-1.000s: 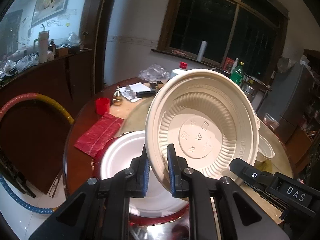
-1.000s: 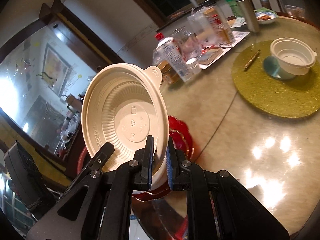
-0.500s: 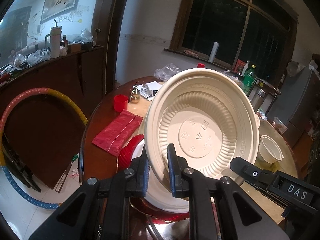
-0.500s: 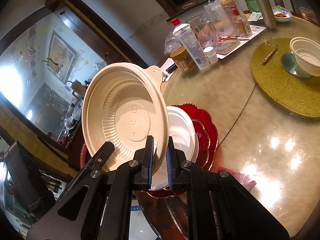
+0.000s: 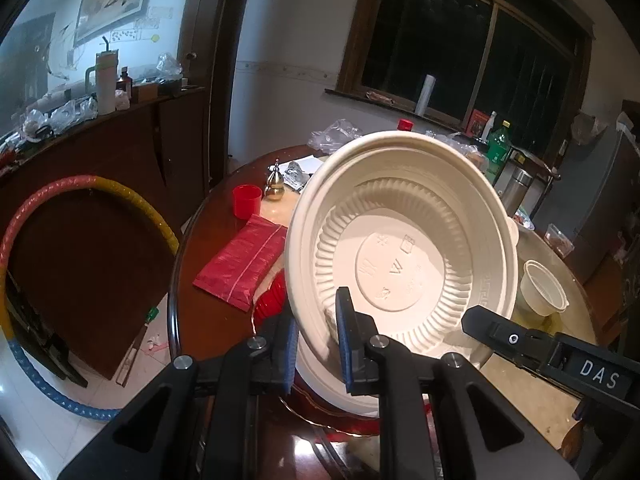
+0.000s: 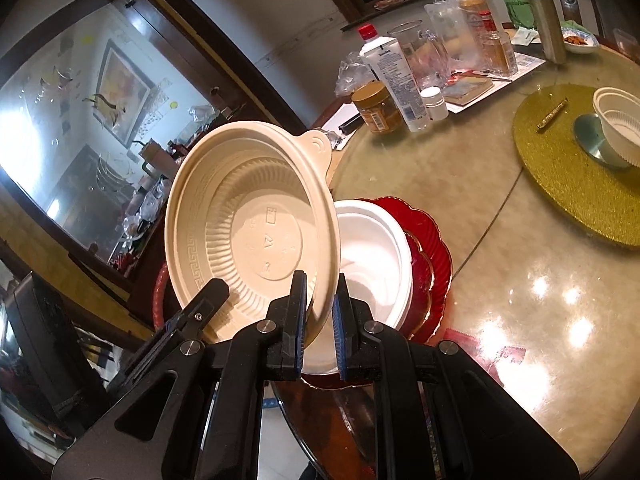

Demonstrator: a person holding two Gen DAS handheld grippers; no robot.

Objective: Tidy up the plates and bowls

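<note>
A cream ribbed plastic bowl [image 5: 400,256] is tilted up on edge in the air, inside facing me. My left gripper [image 5: 316,320] is shut on its lower left rim. My right gripper [image 6: 320,292] is shut on the opposite rim of the same bowl [image 6: 248,236]. Each gripper shows in the other's view, at the bowl's far edge. Just behind and below the bowl, a white bowl [image 6: 376,252] sits on stacked red scalloped plates [image 6: 432,248] near the table edge. A small white bowl [image 6: 620,120] rests on a gold round mat [image 6: 568,184].
Bottles, a jar [image 6: 376,108] and papers crowd the far side of the round table [image 6: 500,300]. A red cup [image 5: 246,200], a small gold ornament and a red packet [image 5: 244,264] lie at its left. A hula hoop [image 5: 48,200] leans on a dark cabinet beyond the table edge.
Both grippers have carried the cream bowl sideways over the table. The white bowl on the red plates now shows to its right in the right wrist view. Both grips are unchanged.
</note>
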